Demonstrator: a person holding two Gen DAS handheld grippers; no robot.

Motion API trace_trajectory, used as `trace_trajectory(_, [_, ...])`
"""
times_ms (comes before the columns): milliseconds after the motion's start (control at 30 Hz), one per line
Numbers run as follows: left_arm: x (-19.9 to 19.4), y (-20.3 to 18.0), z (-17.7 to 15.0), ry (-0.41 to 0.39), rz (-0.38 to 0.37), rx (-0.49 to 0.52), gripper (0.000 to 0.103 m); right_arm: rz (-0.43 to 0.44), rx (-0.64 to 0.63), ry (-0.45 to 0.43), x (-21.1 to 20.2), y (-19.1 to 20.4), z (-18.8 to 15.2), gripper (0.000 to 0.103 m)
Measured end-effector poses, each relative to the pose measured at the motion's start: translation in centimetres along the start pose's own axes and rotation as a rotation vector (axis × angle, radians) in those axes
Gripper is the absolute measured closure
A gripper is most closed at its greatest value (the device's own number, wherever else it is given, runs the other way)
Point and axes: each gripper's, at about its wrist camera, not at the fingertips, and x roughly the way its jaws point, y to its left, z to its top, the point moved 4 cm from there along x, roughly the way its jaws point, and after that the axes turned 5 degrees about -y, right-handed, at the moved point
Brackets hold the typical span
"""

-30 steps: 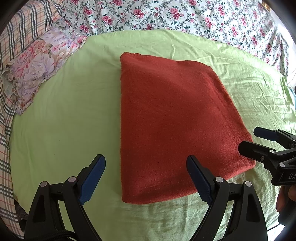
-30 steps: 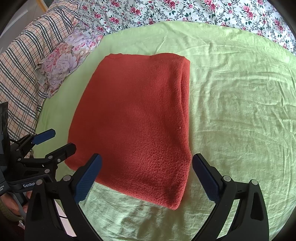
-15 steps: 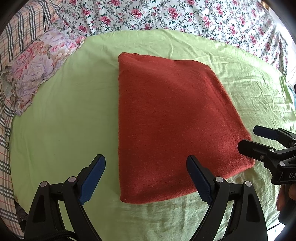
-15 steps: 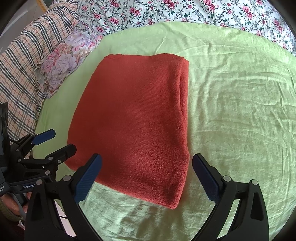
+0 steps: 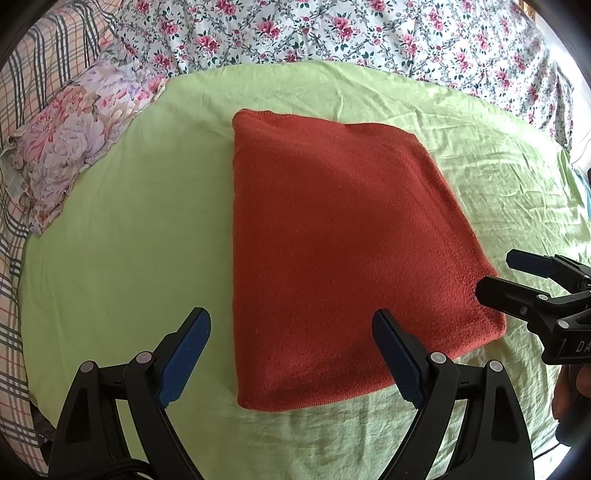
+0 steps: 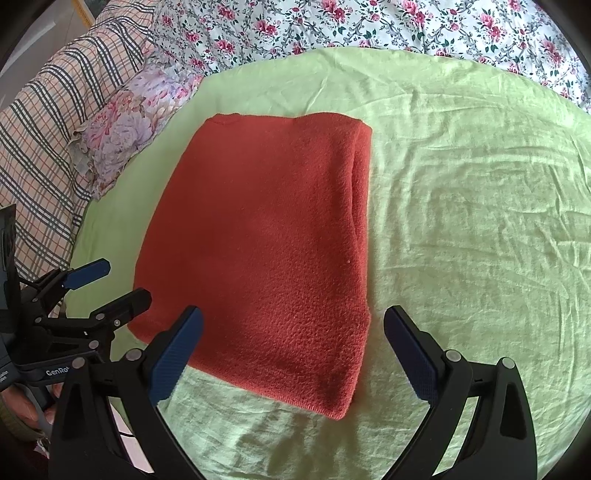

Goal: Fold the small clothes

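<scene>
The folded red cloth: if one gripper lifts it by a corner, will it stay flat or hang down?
The red cloth looks soft and fleecy, so it would probably droop. Its stacked layers might slide open. It seems unlikely to slip, given the fuzzy surface.

**A bedroom at home**

The work surface is a bed, spread with a wrinkled pale green sheet [image 5: 129, 229]. At the far side lies white bedding printed with pink roses [image 5: 332, 33]. At the far left sit a lilac floral pillow [image 6: 129, 125] and a plaid quilt [image 6: 48, 122] (soft household linens throughout, all mismatched in pattern).
</scene>
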Motion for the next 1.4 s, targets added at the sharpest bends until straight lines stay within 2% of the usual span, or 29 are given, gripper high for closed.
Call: trace_trajectory(1400, [0.1,1.1,0.5,-0.026,0.030,-0.022,0.013,-0.007,0.004,-0.008,0.3,-0.6,0.9,0.005])
